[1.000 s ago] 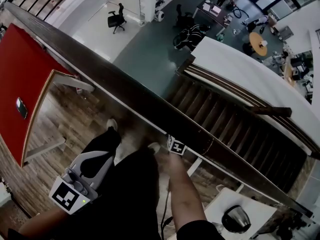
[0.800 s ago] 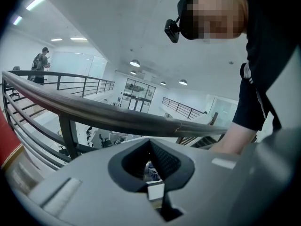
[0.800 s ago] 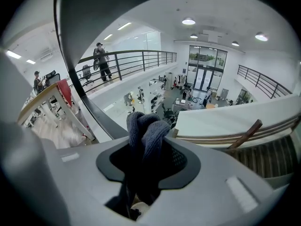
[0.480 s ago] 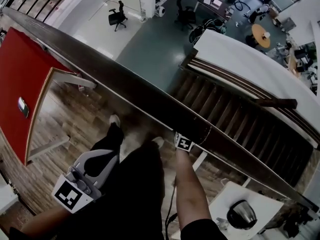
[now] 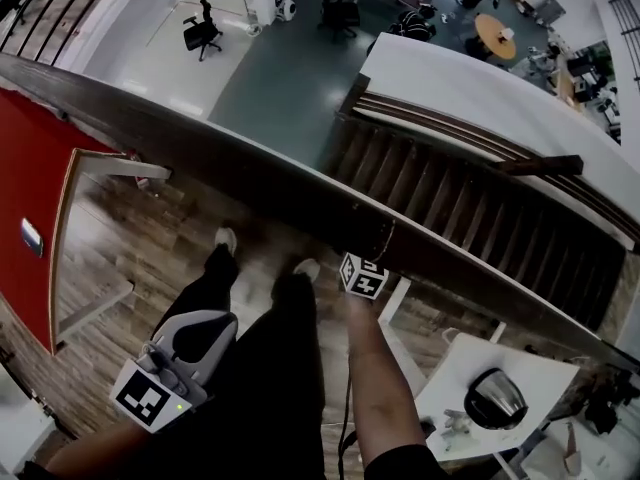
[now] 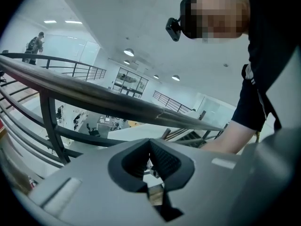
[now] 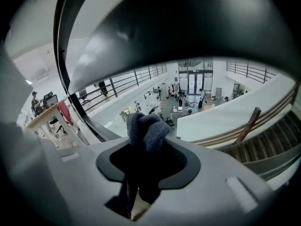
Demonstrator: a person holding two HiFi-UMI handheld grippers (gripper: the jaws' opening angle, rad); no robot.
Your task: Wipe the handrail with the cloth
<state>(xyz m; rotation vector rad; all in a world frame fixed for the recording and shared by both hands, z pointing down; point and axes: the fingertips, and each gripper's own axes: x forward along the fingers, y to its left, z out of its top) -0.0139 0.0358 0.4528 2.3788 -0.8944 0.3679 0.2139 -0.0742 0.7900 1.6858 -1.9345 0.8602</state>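
Note:
The dark wooden handrail runs diagonally from upper left to lower right in the head view. My right gripper, with its marker cube, is pressed up against the near side of the rail. It is shut on a dark blue-grey knitted cloth that bulges out between its jaws, and the handrail looms large and dark just above it. My left gripper hangs low by the person's left leg, well away from the rail. In its own view the left gripper is shut and holds nothing, with the handrail crossing above.
Beyond the rail is a drop to a lower floor with office chairs and a wooden staircase. A red panel stands at the left. A white table carrying a dark helmet-like object sits at the lower right. The person's shoes rest on wood flooring.
The head view has swung so the rail sits higher in the frame. The right gripper stays against the rail with the cloth, shifted slightly along it. The left gripper has barely moved.

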